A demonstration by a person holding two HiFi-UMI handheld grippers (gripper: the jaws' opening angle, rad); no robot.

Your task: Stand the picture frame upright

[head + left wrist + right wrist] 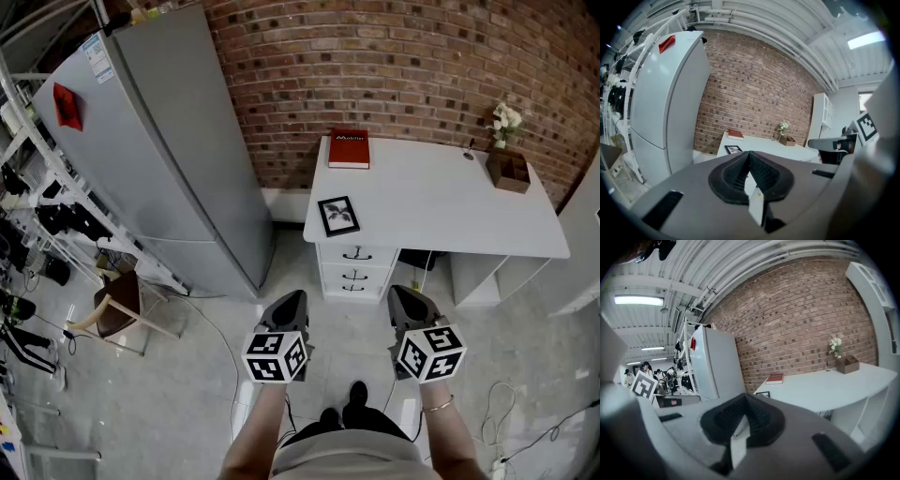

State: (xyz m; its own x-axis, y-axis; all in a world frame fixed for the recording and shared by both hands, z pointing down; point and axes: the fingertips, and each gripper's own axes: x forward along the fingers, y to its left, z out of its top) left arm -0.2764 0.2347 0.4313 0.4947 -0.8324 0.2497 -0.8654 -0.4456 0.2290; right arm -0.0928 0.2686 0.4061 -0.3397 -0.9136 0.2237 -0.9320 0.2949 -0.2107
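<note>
A black picture frame [338,215] lies flat near the front left corner of the white desk [441,202]. The same frame [733,149] shows small in the left gripper view, and the frame [763,394] shows at the desk's near corner in the right gripper view. My left gripper [290,304] and right gripper [403,300] hang side by side in front of the desk, well short of it, above the floor. Both are shut with nothing between their jaws.
A red book [349,148] lies at the desk's back left. A brown box [508,171] with white flowers [506,120] stands at the back right. A grey fridge [173,150] stands left of the desk. Drawers [355,267] sit under the desk. A wooden chair [119,307] stands at left.
</note>
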